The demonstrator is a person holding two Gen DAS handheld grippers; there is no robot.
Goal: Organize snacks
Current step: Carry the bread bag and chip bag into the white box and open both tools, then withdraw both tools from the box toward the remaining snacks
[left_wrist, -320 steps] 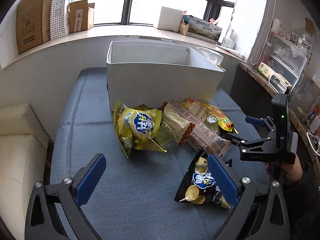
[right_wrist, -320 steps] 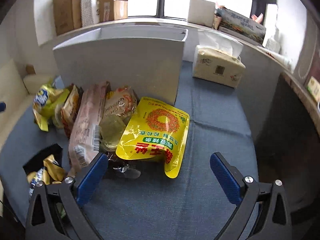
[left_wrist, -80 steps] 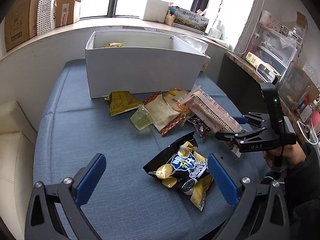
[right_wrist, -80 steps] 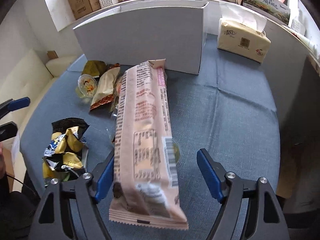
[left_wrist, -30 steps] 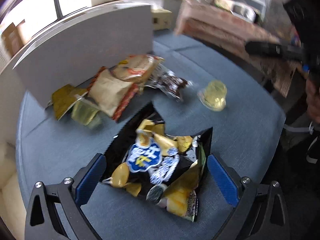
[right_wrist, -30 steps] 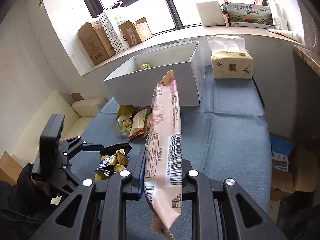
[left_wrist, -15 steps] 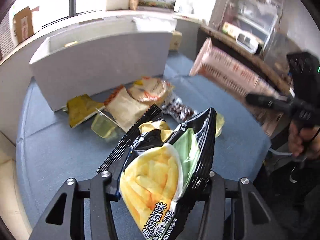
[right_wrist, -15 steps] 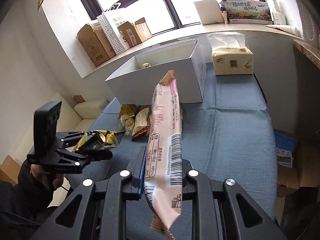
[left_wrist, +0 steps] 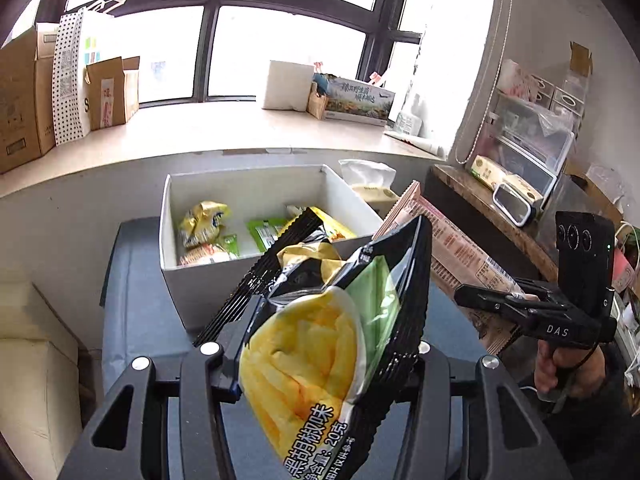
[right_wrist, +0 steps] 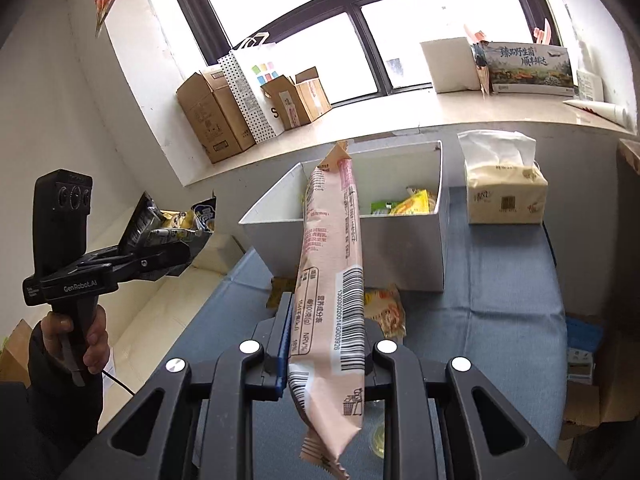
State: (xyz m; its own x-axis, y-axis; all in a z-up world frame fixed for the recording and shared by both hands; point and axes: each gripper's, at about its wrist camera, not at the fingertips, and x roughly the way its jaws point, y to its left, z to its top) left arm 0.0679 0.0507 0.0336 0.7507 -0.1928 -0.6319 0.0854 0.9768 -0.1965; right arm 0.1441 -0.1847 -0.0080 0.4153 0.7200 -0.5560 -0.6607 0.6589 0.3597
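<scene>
White box (left_wrist: 208, 280): open-topped, on the blue table (right_wrist: 500, 280), several packets already inside.

Left gripper (left_wrist: 316, 356): clamped on black chip bag (left_wrist: 332, 320), held in the air short of the box's near wall.

Right gripper (right_wrist: 324, 356): clamped on long pink packet (right_wrist: 332, 248), its long axis pointing at the box, far tip over the opening. Right looks nearer the drop.

"DAS" on right tool (left_wrist: 516, 300), "GenRobot.AI" on left tool (right_wrist: 168, 256)
</scene>
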